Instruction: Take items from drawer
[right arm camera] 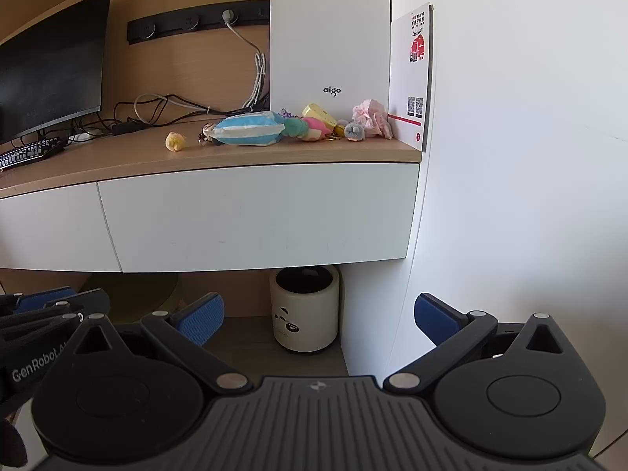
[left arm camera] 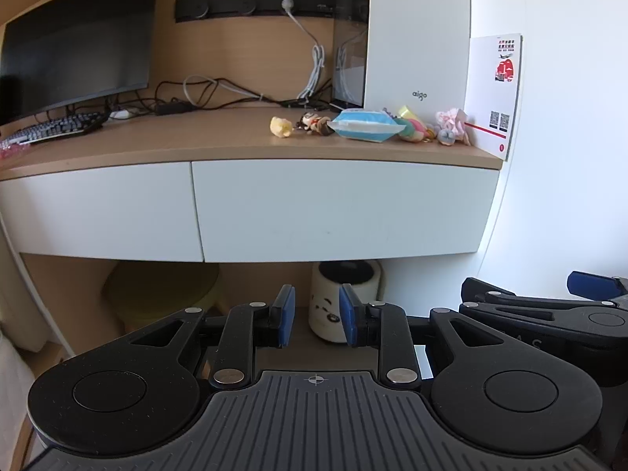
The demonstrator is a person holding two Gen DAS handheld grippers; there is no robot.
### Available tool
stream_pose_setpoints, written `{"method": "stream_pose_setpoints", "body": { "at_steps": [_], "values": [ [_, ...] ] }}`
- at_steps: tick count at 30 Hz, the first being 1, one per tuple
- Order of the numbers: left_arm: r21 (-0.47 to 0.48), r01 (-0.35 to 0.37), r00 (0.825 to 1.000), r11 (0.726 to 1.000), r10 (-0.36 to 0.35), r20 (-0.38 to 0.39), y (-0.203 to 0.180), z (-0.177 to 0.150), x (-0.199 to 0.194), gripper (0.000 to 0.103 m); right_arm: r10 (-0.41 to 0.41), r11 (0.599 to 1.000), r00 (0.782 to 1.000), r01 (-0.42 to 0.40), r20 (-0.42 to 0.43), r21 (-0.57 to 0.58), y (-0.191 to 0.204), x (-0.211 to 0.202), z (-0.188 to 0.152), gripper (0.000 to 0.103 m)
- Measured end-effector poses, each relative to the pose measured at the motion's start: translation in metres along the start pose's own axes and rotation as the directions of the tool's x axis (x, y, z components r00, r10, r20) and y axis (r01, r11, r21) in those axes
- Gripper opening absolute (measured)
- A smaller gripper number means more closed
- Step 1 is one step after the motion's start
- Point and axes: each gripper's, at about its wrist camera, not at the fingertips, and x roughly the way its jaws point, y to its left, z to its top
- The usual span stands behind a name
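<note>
Fingers on the right gripper (right arm camera: pixel 318 320) spread wide, left gripper (left arm camera: pixel 317 320) narrowed on nothing, both hanging back since the right drawer (left arm camera: pixel 345 212) looks shut.

— What did the left gripper (left arm camera: pixel 317 320) look like?
— Black plastic, with two round discs at the base, silver rivets at the link joints and a grey ribbed plate marked with a small crosshair. Its fingers (left arm camera: pixel 285 316) carried flat blue pads.

— And the right gripper (right arm camera: pixel 318 318)?
— The same build: black arms with triangular cut-outs, silver rivets, textured blue pads (right arm camera: pixel 202 320). White "GenRobot" lettering ran along the side of the other unit at the left edge of the right wrist view.
</note>
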Motion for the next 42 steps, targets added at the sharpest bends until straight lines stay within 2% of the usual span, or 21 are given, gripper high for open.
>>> {"method": "stream_pose_setpoints", "body": {
  "at_steps": [26,32,42],
  "values": [
    [-0.009,-0.006,1.0,1.0,0.005,-0.012,0.001,0.002,0.012,0.029,-0.014,1.0,1.0,0.014,-0.025,0.012,-0.001,0.007,-0.003,0.103],
    [-0.007,0.007,1.0,1.0,-0.007,-0.012,-0.002,0.0,0.013,0.023,-0.015,1.0,1.0,0.015,-0.026,0.012,-0.001,0.007,-0.004,0.103],
    [-0.003,0.021,1.0,1.0,-0.021,-0.008,-0.006,-0.001,0.012,0.021,-0.016,1.0,1.0,0.016,-0.025,0.013,-0.003,0.008,-0.004,0.103]
  ]
}}
